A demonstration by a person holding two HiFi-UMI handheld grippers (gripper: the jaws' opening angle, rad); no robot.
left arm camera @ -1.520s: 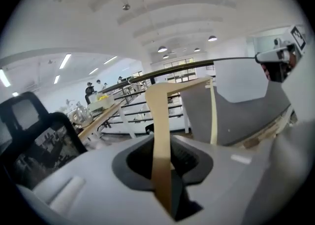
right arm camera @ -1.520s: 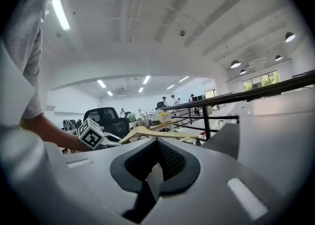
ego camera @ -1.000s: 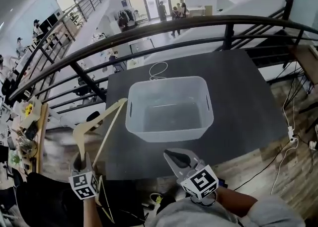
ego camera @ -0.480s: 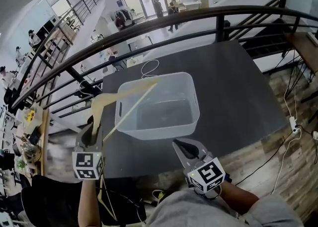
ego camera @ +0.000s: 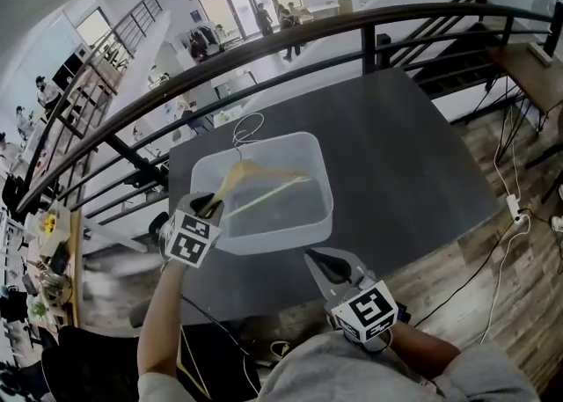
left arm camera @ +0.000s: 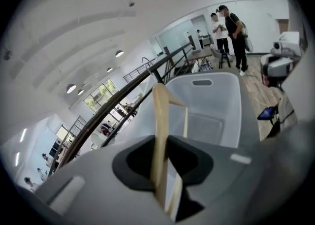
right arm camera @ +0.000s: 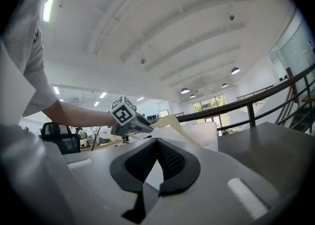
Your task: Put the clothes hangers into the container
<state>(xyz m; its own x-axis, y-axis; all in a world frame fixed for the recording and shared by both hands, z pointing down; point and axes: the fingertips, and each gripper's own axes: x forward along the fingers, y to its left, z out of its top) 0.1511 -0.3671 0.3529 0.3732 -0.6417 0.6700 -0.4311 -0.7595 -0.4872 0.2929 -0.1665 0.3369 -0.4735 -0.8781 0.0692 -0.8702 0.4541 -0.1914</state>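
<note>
On a dark table (ego camera: 396, 154), the head view shows the left gripper (ego camera: 209, 207) at the near-left corner of the clear container (ego camera: 273, 237), clenched on a wooden hanger (ego camera: 259, 171) whose long axis runs away from it across the open mouth; a second ago the hanger hung off the table's left edge, outside the container. The left gripper view shows the jaws pinching the hanger's end, the container straight ahead. The right gripper view shows the right gripper (right arm camera: 156, 170) closed on nothing, farther off
</note>
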